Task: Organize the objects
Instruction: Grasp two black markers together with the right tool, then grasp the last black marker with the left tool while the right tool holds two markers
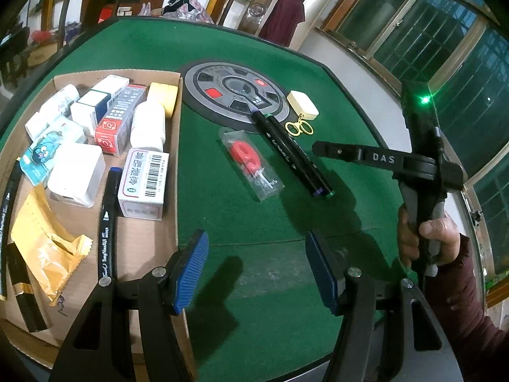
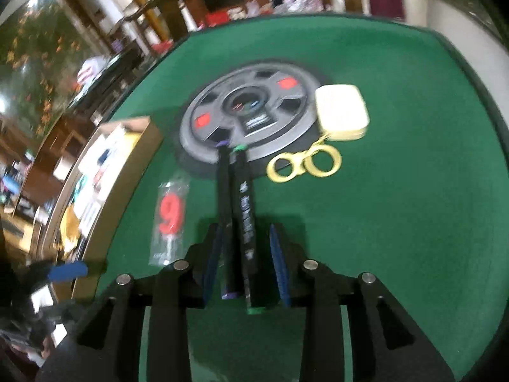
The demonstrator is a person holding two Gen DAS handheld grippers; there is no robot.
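Two black markers [image 1: 292, 156] lie side by side on the green felt, their far ends resting on the grey disc [image 1: 235, 95]. In the right wrist view the markers [image 2: 237, 207] run between the blue pads of my right gripper [image 2: 245, 254], with a gap at the right pad. From the left wrist view my right gripper [image 1: 315, 148] hovers over them, jaws narrow. My left gripper [image 1: 256, 272] stands open over bare felt beside the cardboard box [image 1: 176, 159]. The box holds several small boxes, bottles and markers.
A packet with a red "9" candle [image 1: 251, 162] lies left of the markers. Gold scissors [image 1: 299, 127] and a cream case [image 1: 302, 104] sit to their right. A person's hand [image 1: 423, 232] holds the right gripper. The table edge curves at far right.
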